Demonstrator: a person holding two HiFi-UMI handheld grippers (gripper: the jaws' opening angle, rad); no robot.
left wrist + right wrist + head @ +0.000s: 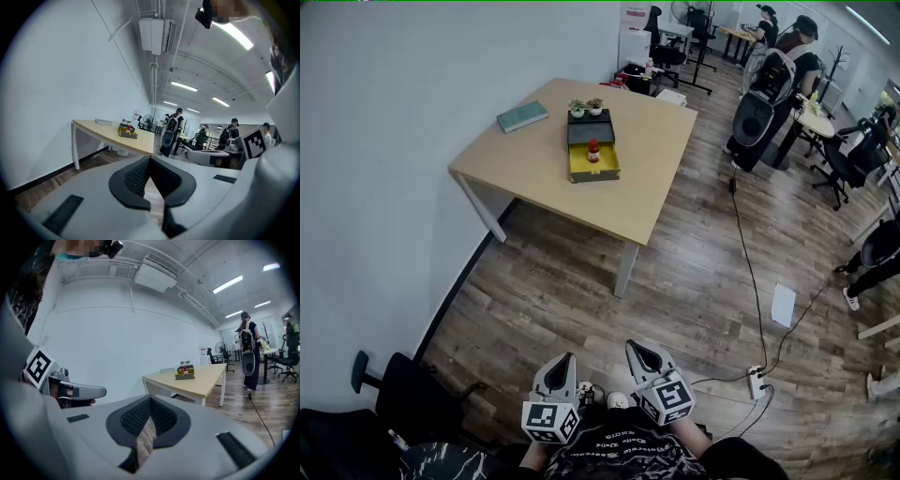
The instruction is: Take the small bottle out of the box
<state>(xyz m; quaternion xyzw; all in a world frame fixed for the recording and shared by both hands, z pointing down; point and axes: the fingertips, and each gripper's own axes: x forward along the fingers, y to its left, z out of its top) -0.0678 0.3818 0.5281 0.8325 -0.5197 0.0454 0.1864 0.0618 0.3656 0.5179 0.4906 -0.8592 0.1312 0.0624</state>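
Far ahead on the wooden table (534, 169) stands a black box (590, 131) with a yellow drawer (594, 171) pulled out toward me. A small red bottle (593, 150) stands upright in that drawer. Both grippers hang low near my body, well short of the table. My left gripper (566, 360) and right gripper (635, 348) are shut with nothing between their jaws. The left gripper view shows its shut jaws with the box (127, 133) small in the distance. The right gripper view shows the box (185, 376) and bottle (185, 371) beyond its shut jaws.
Two small potted plants (586, 107) sit on top of the box and a teal book (522, 116) lies at the table's far left. A white wall runs along the left. A black chair (403, 394) stands at lower left. A cable, power strip (757, 380) and paper (784, 304) lie on the floor; people work at desks at right.
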